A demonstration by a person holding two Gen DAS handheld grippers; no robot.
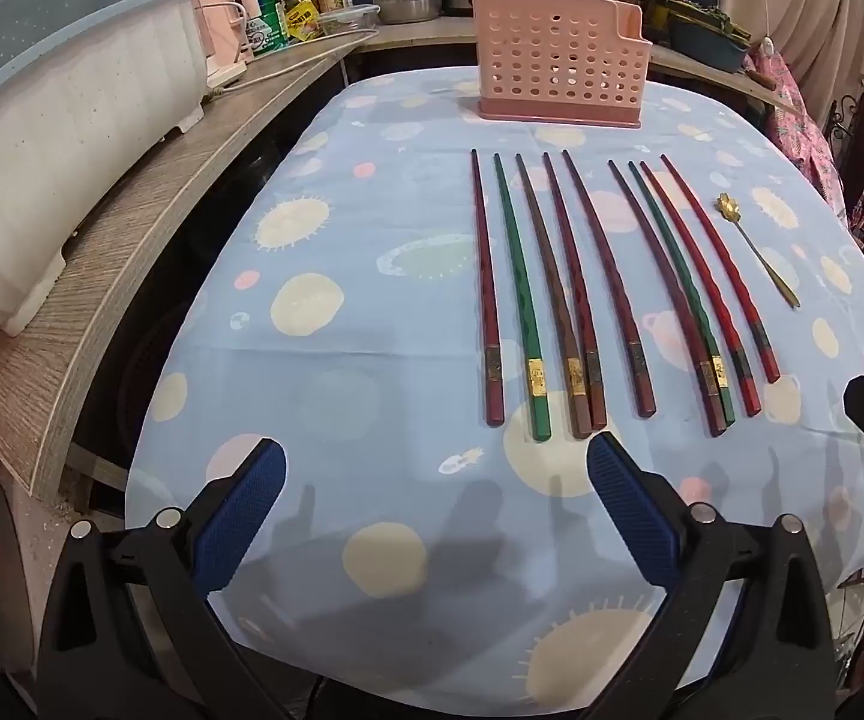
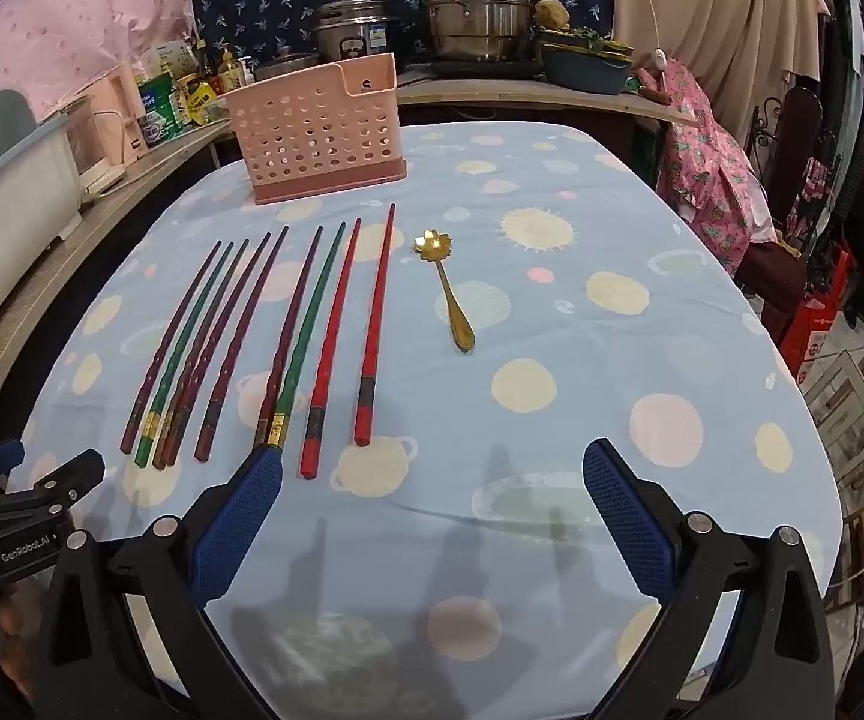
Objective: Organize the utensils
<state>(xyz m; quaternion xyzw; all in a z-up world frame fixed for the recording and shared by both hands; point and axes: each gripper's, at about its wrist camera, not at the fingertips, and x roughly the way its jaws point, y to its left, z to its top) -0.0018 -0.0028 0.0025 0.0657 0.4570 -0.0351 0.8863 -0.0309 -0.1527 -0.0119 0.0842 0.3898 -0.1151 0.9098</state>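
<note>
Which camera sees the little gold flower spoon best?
The right wrist view. There the gold flower-shaped spoon lies near the middle of the picture, so its petal bowl and whole handle show clearly. In the left wrist view the same spoon sits far toward the right edge, smaller and stretched by the lens, its bowl hard to make out.

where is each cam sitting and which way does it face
Left wrist: sits on the left gripper, low over the table's near edge, facing the chopsticks and pink basket; its own blue fingers show, spread.
Right wrist: on the right gripper, same heading, further right; its open fingers show, the left gripper at lower left.
Shared: chopsticks, basket, gold spoon, tablecloth.
</note>
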